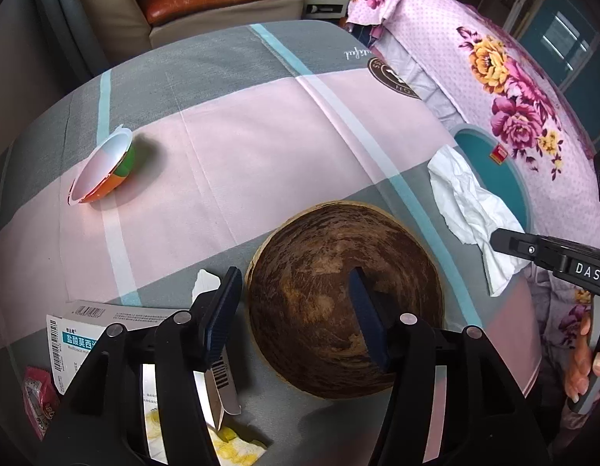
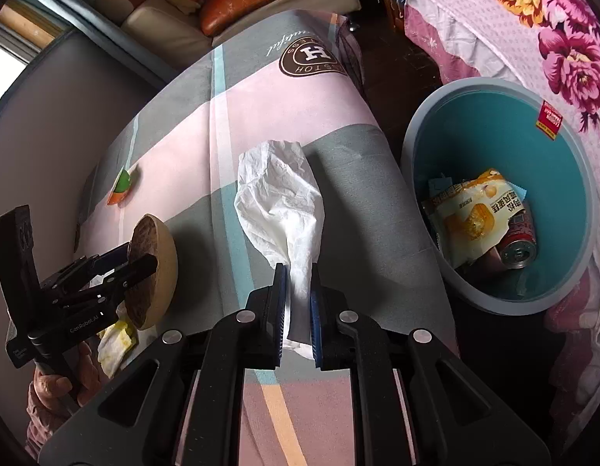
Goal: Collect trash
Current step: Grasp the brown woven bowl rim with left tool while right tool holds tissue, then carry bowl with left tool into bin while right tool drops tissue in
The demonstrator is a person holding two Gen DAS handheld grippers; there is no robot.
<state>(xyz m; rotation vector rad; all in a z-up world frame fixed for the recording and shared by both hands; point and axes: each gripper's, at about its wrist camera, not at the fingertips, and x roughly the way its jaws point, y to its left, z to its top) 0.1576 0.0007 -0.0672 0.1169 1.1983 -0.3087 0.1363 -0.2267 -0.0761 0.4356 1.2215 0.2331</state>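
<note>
Trash pickup over bed, bin (image 2: 416,147) beside it, both grippers busy.

Bedsheet (image 1: 241,128) carried the coconut half-shell (image 1: 339,295): rigid, rounded, likely slippery, best taken across the rim; left gripper (image 1: 296,310) straddled that rim, jaws part open, pads seemingly not pressing. Right gripper (image 2: 296,310) was pinched tight on the white tissue (image 2: 280,202), soft, weightless, dangling above the sheet near the bin. Small foil cup (image 1: 106,171) lay well apart.
</note>
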